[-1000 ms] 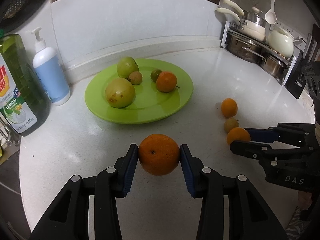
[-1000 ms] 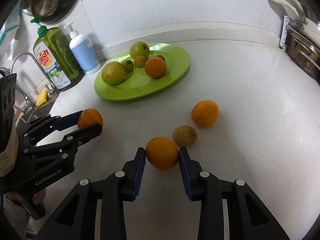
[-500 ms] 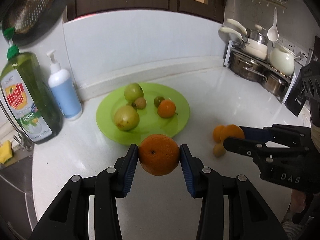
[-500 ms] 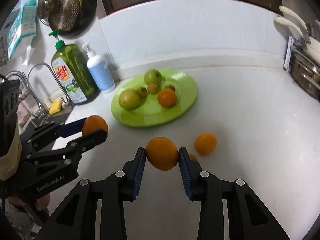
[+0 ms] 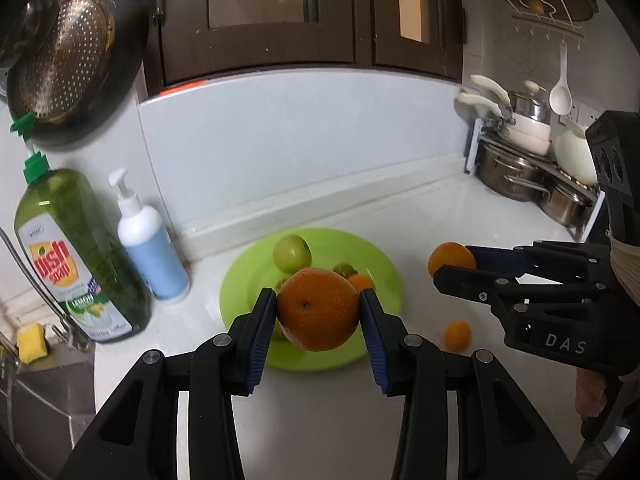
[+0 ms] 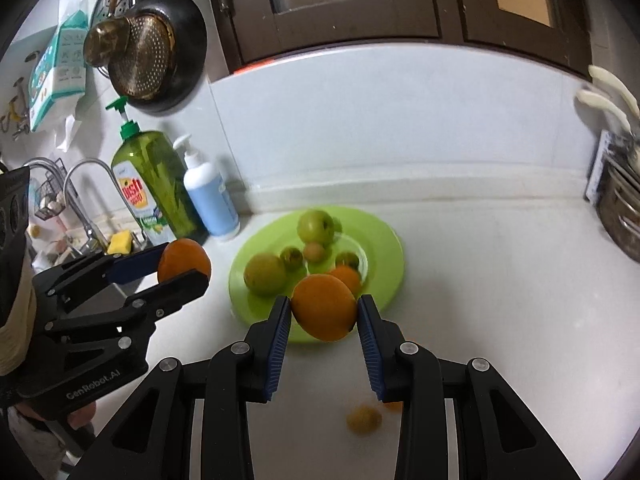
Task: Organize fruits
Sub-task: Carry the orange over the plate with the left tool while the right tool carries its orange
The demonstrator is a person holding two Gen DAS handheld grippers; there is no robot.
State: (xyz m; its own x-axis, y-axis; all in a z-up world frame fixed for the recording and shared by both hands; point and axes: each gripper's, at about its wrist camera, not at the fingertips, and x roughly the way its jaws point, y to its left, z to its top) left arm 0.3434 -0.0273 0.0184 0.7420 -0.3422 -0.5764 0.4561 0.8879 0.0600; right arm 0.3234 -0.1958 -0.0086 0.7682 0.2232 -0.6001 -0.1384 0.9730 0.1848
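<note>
- Left wrist view: left gripper [image 5: 319, 310] clamped on an orange [image 5: 318, 309], pads pressed to both its sides, fruit held clear of the counter [image 5: 460, 216] and in front of the green plate [image 5: 382, 268].
- On the plate here: a green apple [image 5: 292, 253] at the far side, a small dark-green fruit [image 5: 345, 269] and part of a small orange [image 5: 361, 281] just right of the held one; rest of the plate hidden behind the held orange.
- To the right, right gripper [image 5: 452, 266] gripping a second orange [image 5: 450, 258], also off the counter.
- One loose orange [image 5: 458, 335] left on the counter, near right of the plate.
- Right wrist view: right gripper [image 6: 324, 316] closed on its orange [image 6: 324, 307], near edge of the plate [image 6: 390, 242] just beyond.
- Plate contents seen fully here: apple [image 6: 316, 227] far, a yellow-green fruit [image 6: 265, 273] at left, two small dark-green fruits [image 6: 292, 257] [image 6: 346, 259], a small tan fruit [image 6: 313, 252], a small orange [image 6: 347, 277].
- Left gripper [image 6: 188, 266] at left, holding its orange [image 6: 185, 259].
- On the near counter [image 6: 500, 300], a blurred brownish fruit [image 6: 363, 419] and a sliver of orange [image 6: 394, 405] beside the right finger.
- Progress, as a judgement: partway; six fruits plated, two oranges in hand and bound for the plate, two fruits yet to collect.
</note>
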